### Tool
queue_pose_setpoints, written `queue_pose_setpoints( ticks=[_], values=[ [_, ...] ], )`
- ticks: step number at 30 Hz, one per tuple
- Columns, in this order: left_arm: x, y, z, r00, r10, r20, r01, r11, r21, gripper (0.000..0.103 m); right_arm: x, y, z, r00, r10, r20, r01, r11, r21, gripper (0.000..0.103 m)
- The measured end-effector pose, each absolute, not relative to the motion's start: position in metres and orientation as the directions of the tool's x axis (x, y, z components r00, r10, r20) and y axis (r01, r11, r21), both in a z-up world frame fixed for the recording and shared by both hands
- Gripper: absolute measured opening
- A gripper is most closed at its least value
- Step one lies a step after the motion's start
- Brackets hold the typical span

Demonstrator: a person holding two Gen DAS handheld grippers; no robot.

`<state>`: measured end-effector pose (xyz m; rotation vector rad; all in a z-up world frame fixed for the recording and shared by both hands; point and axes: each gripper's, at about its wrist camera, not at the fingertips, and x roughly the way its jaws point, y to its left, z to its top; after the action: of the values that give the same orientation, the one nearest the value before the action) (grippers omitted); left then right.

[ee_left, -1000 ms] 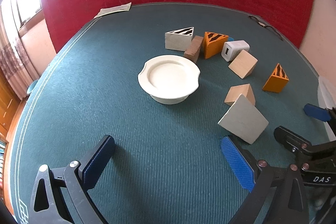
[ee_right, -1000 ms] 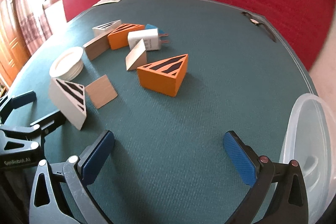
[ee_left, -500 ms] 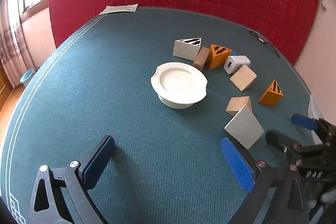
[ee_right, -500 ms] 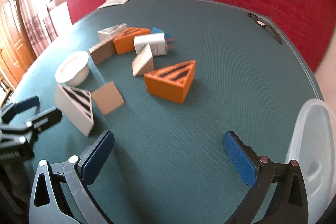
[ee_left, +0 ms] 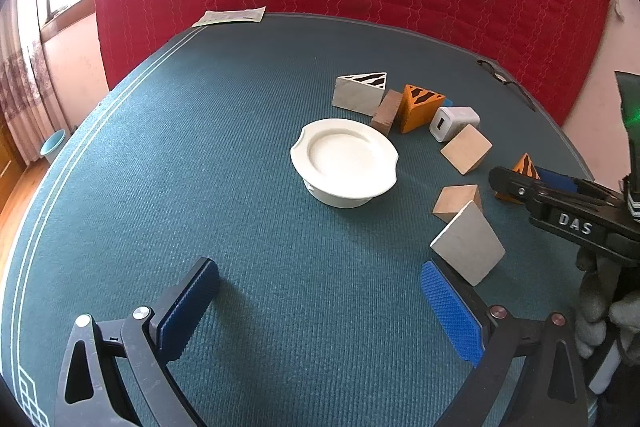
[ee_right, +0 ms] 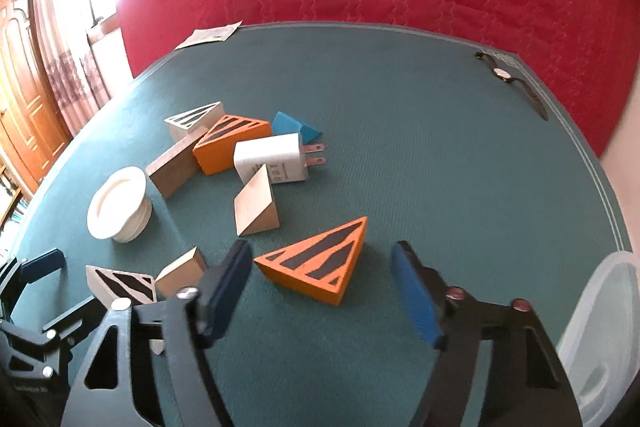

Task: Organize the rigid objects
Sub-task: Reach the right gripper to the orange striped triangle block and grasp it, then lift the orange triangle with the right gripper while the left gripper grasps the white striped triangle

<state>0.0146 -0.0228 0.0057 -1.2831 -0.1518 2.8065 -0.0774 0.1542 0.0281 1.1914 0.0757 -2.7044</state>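
Observation:
Several wedge blocks lie on the green table. In the right wrist view an orange striped wedge (ee_right: 318,265) sits between the tips of my open right gripper (ee_right: 322,291), untouched. Behind it are a plain wooden wedge (ee_right: 256,205), a white charger (ee_right: 276,159), a second orange wedge (ee_right: 230,141), a blue wedge (ee_right: 294,125), a brown block (ee_right: 176,167) and a white striped wedge (ee_right: 196,117). My left gripper (ee_left: 320,311) is open and empty over bare cloth, in front of the white dish (ee_left: 344,161). A white wedge (ee_left: 468,247) lies by its right finger.
A clear plastic tub (ee_right: 600,331) stands at the right edge of the right wrist view. A wristwatch (ee_right: 508,77) lies at the table's far right rim, and a paper (ee_left: 230,17) at the far left rim. Red cloth hangs behind the table.
My right gripper has moved forward and down, so the near orange wedge now lies between its fingers. The left gripper has drawn back and risen a little.

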Motion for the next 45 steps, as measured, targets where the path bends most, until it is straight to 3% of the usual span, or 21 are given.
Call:
queue_pose_setpoints(
  ticks=[3,23,35,45],
  values=[
    [0.015,-0.022,0.005,-0.654,0.084,-0.752,-0.004,-0.994,-0.107,0.103,-0.077,0.152,0.024,-0.659,-0.140,-0.739,0.193,-0.981,0.014,0.052],
    [0.015,-0.028,0.009,-0.650,0.040,-0.759,0.046,-0.995,-0.092,0.103,-0.049,0.155,0.023,-0.662,-0.196,-0.724,0.244,-0.969,0.039,0.052],
    [0.021,-0.030,0.024,-0.682,-0.012,-0.731,0.075,-0.996,-0.054,0.103,-0.020,0.131,0.025,-0.609,-0.337,-0.718,0.396,-0.914,0.093,0.052],
    [0.024,-0.005,0.036,-0.711,0.038,-0.703,-0.002,-0.999,-0.052,0.103,-0.022,0.149,0.030,-0.631,-0.314,-0.709,0.339,-0.934,0.112,0.052]
  ],
)
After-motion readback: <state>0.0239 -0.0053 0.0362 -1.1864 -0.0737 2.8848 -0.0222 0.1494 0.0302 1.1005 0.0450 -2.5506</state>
